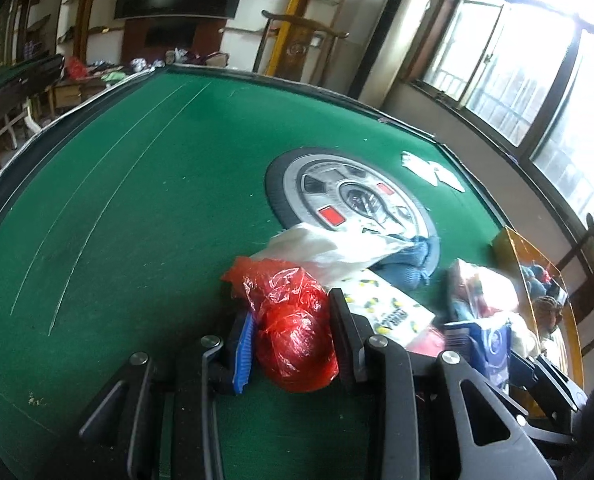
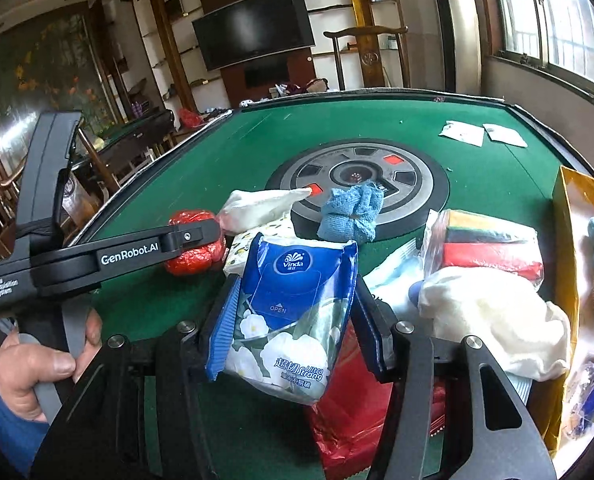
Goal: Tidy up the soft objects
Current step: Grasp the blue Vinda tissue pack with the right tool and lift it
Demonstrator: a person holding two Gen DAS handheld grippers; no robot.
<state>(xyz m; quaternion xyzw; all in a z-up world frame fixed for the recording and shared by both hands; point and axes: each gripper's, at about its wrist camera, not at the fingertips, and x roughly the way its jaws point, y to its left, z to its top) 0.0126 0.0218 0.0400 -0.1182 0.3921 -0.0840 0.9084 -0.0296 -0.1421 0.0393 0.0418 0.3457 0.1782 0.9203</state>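
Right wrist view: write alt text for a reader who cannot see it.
The right gripper clamps a blue Vinda tissue pack above a green felt table. At left, the left gripper closes on a crumpled red plastic bag; a blue cloth lies on the table's round centre hub.

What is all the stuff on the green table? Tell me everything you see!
red plastic bag: one, red, between the left gripper's fingers
tissue pack: one, blue and white, between the right gripper's fingers
blue cloth: one, light blue, on the round hub's edge
white bag: one, white, beside the blue cloth
sponge pack: one, multicoloured in clear wrap, right of the hub
cream cloth: one, cream, near the yellow bag
yellow bag: one, yellow, table's right edge
paper slips: two, white, far right corner
round hub: one, grey, table centre
table: one, green
left gripper: closed on the red bag
right gripper: closed on the tissue pack
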